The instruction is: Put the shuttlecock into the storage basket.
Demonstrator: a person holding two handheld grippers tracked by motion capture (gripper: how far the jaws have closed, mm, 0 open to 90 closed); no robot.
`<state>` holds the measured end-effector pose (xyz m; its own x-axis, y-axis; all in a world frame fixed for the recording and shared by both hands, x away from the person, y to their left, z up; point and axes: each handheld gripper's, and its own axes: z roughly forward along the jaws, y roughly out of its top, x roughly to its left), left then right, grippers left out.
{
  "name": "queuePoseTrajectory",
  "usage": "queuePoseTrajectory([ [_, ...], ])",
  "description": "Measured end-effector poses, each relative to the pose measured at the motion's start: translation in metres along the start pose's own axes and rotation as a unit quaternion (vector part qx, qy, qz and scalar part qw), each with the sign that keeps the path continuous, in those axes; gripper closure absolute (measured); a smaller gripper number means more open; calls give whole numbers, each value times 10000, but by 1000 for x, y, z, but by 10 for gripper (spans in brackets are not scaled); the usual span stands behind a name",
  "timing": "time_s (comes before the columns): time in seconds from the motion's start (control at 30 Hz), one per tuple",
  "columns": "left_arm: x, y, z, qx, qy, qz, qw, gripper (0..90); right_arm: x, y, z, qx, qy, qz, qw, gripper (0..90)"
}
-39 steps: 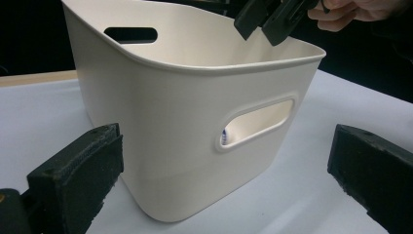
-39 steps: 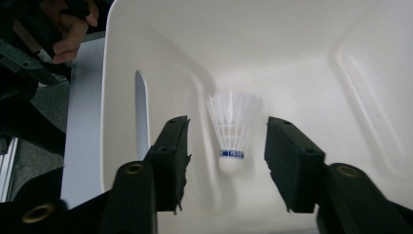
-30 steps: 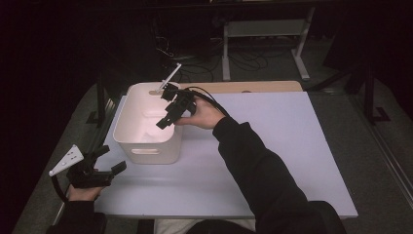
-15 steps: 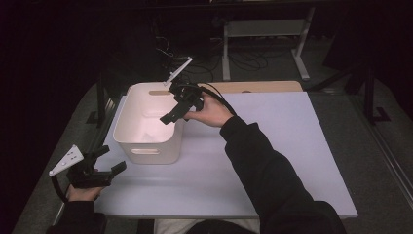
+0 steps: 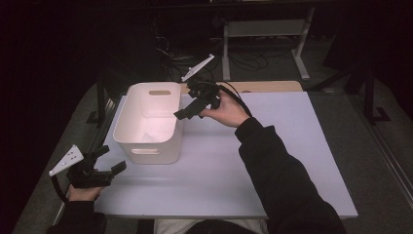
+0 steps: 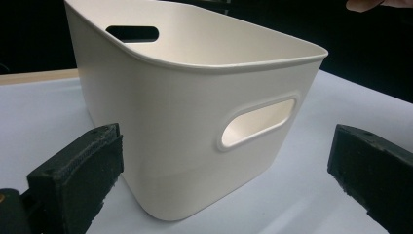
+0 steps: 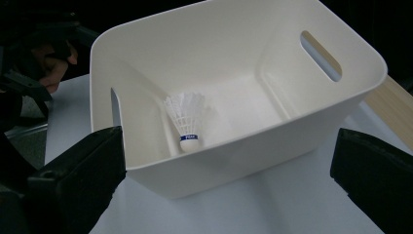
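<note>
Biggest worry here is honestly the right claw point(image 5: 187, 111) clipping the rim of the white bin point(image 5: 157, 146) as it hangs right beside the bin's right wall. That tub looks light and smooth-sided, so I reckon a bump from the claw or its trailing cable could shove it across the desk point(image 5: 272, 161) or tip it, and then the shuttlecock point(image 7: 187, 119) rolls around or spills out. The right claw's jaws have just been opening and now stand wide apart with nothing between them. The other risk is the left claw point(image 5: 107, 165), sitting low at the near left corner of the desk, jaws apart and empty, aimed at the bin's near corner and handle slot. If it pushes forward it'd nudge the tub toward the other hand. As for what's in the bin: just the one shuttlecock, white feathers with a blue band above the cork, lying on the floor of the bin close against one end wall, feathers pointing up and away from the cork. The rest of the bin's floor is bare as far as I can see.
</note>
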<state>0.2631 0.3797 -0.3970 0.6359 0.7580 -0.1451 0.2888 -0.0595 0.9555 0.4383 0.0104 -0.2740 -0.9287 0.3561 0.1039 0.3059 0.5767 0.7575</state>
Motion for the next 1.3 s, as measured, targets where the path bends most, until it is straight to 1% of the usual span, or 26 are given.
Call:
queuePoseTrajectory([
  [0.17,0,0,0,4,8,6,10000,0,-5,-11,-13,-136,-87,76,9998,0],
  [0.23,0,0,0,4,8,6,10000,0,-6,-13,-15,-157,-105,100,9998,0],
  [0.3,0,0,0,16,11,9,10000,0,-7,-19,-21,-222,-161,124,9995,0],
  [0.37,0,0,0,18,14,11,10000,0,-8,-21,-23,-246,-172,104,9995,0],
  [0.4,0,0,0,17,17,13,10000,0,-8,-23,-26,-250,-180,147,9994,0],
  [0.5,0,0,0,18,19,15,10000,0,-11,-29,-30,-324,-204,168,9991,0],
  [0.53,0,0,0,9,20,13,10000,0,-11,-31,-31,-334,-210,210,9990,0],
  [0.6,0,0,0,15,21,12,10000,0,-12,-33,-32,-343,-215,197,9990,0],
  [0.67,0,0,0,15,19,10,10000,0,-15,-39,-35,-352,-236,255,9988,0],
  [0.77,0,0,0,15,18,9,10000,0,-16,-42,-37,-368,-263,258,9986,0],
  [0.87,0,0,0,19,19,13,10000,0,-18,-46,-42,-461,-283,315,9980,0],
  [1.1,0,0,1,23,27,13,10000,0,-21,-56,-47,-487,-306,383,9976,0],
  [1.13,0,0,0,20,27,11,10000,0,-22,-61,-51,-522,-318,434,9972,0],
  [1.27,0,0,0,17,29,10,10000,0,-24,-71,-54,-532,-341,504,9967,0],
  [1.3,0,0,0,17,29,10,10000,0,-24,-71,-54,-532,-341,504,9967,0],
])
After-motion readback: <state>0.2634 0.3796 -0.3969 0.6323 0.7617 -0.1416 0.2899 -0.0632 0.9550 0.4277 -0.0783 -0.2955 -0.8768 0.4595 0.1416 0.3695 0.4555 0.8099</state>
